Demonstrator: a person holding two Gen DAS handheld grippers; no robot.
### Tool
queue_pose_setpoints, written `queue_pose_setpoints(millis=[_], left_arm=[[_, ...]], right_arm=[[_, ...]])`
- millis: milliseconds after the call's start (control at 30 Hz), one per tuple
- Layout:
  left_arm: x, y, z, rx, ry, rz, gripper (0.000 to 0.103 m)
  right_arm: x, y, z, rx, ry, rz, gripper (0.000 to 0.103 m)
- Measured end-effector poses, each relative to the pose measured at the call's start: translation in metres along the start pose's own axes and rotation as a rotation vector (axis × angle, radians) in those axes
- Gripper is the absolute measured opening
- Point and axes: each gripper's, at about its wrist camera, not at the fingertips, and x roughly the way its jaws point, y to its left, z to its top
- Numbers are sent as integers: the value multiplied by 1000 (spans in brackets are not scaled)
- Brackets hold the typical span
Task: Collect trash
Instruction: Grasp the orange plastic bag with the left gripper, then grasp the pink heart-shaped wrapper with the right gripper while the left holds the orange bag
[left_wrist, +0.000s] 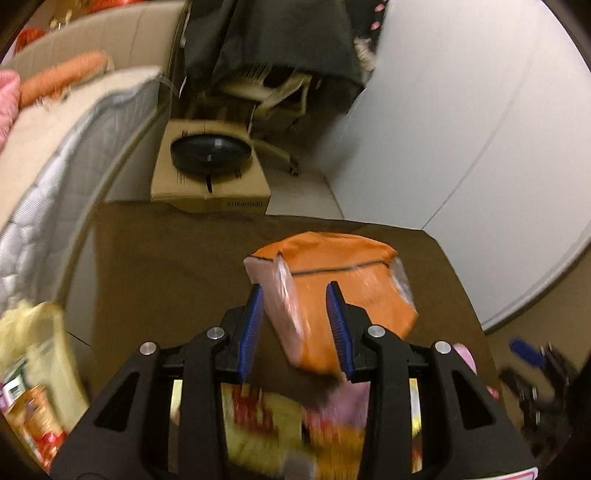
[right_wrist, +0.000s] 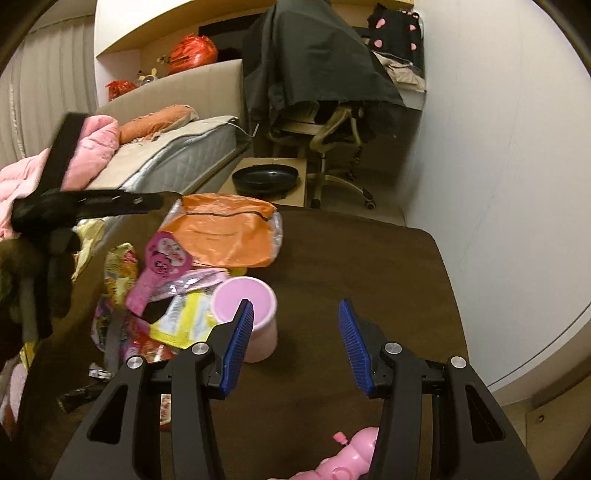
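An orange plastic bag (left_wrist: 343, 284) lies on the brown table (left_wrist: 166, 266). My left gripper (left_wrist: 295, 314) is open, its blue pads on either side of the bag's near edge; whether they touch it I cannot tell. Blurred colourful wrappers (left_wrist: 277, 424) lie beneath it. In the right wrist view the orange bag (right_wrist: 225, 236) sits at the table's far left with a heap of wrappers (right_wrist: 166, 295) in front of it and the left gripper's black body (right_wrist: 85, 206) above. My right gripper (right_wrist: 295, 343) is open and empty, just right of a pink cup (right_wrist: 251, 314).
A cardboard box (left_wrist: 210, 184) with a black bowl (left_wrist: 210, 151) stands beyond the table. A mattress (left_wrist: 55, 166) is on the left, an office chair draped with dark cloth (right_wrist: 321, 92) behind. A pink toy (right_wrist: 351, 458) lies near the front edge of the table (right_wrist: 369, 266). White wall on the right.
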Motion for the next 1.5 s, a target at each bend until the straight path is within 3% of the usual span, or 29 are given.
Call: queue_pose_setpoints(millis=[100,133,167,200,233,267,433,500,733,867,1067,1333,1500], left_arm=[[37,-1,10,-24,84,36,34],[47,-1,11,-19,123,61,31],[54,-2,11,-16,147,71,21],[56,-3,11,-7,154,75,21],[53,-2,10,-4,142,73,13],[47,-2,11,-8,125,66,11],[-22,-2,23,-37,-34,28,10],[-56,-1,20,-28,-100,57,10],[-128,32,-22,-122,-178,74,10],[-146,53,-54,-170,-147,73,10],[-162,66,-110,-127,-90,118,11],[-170,83,-145,-140,-77,141,11],[-167,87,-154,-122,-54,144,11]], right_arm=[[5,-6,-4,7,14,-10,46],[5,-8,-6,10,16,-11,46],[5,-10,-7,15,18,-12,46],[5,-12,-9,23,20,-10,46],[5,-12,-10,31,20,-6,46],[5,-12,-10,35,19,-3,46],[2,-3,-8,31,1,20,46],[-1,6,-8,23,-7,30,46],[-11,43,-7,-24,-9,79,46],[-15,65,-7,-61,-3,99,46],[-10,84,-4,-77,30,130,46],[36,109,44,-5,51,160,46],[93,122,75,35,105,103,46]])
